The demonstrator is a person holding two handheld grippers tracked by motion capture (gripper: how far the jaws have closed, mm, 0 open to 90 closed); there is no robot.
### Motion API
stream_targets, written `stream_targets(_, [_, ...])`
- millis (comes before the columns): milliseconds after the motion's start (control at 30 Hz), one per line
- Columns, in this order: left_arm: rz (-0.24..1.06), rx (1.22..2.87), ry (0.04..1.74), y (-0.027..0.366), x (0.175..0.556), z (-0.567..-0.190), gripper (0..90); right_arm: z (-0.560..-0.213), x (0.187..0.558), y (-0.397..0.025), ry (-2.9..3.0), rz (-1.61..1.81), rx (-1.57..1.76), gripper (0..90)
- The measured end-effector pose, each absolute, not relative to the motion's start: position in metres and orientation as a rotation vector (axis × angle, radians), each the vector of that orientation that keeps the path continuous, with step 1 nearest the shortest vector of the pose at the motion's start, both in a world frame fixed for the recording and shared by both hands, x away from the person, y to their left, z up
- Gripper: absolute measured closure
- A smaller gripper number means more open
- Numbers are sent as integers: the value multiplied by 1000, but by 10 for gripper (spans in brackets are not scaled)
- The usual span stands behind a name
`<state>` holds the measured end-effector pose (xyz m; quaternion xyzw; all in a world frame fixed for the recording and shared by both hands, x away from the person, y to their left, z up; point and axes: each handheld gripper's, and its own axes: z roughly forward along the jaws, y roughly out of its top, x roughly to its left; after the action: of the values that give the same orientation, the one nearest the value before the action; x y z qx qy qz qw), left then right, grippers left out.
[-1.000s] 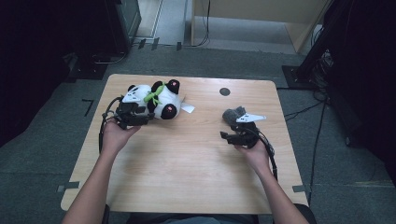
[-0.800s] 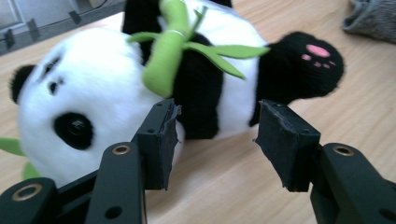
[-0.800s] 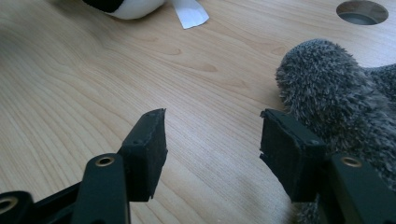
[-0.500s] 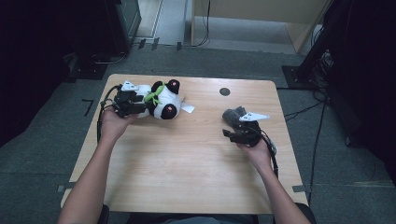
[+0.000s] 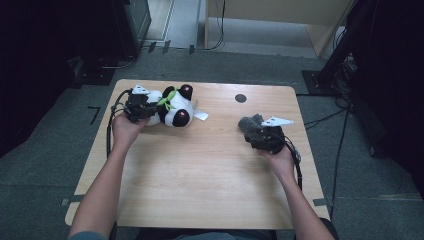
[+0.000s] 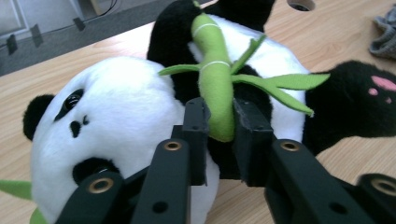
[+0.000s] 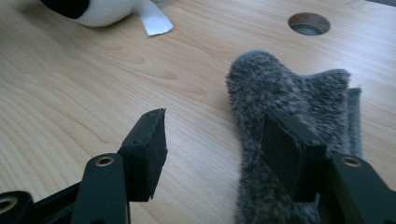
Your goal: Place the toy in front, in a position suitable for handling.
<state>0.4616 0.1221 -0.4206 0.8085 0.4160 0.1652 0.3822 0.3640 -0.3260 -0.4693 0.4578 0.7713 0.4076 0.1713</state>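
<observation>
Left tool (image 6: 219,121) pinched narrow on green bamboo stalk (image 6: 215,79) of panda plush (image 5: 170,106), which lies on its back on bench (image 5: 200,175). Right tool (image 7: 212,140) spread wide, one jaw against grey fuzzy sock (image 7: 285,116).

A lab or recording room: a light wooden bench (image 5: 200,170) with a cable hole (image 5: 240,98) stands alone on grey carpet (image 5: 45,165), with tape marks (image 5: 94,113) on the floor, black equipment racks (image 5: 380,75) at right, and cables (image 5: 345,130) trailing.
</observation>
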Motion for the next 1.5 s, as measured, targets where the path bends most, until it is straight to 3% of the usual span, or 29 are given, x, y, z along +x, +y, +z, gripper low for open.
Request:
stream_targets(667, [357, 1991, 998, 108, 429, -385, 821, -471, 368, -344, 2138, 1147, 1347, 425])
stream_targets(1167, [284, 1994, 887, 62, 379, -371, 820, -468, 367, -350, 2090, 1092, 1313, 432])
stream_targets(1500, [218, 2040, 844, 28, 359, -380, 818, -485, 383, -354, 2104, 1012, 1364, 474])
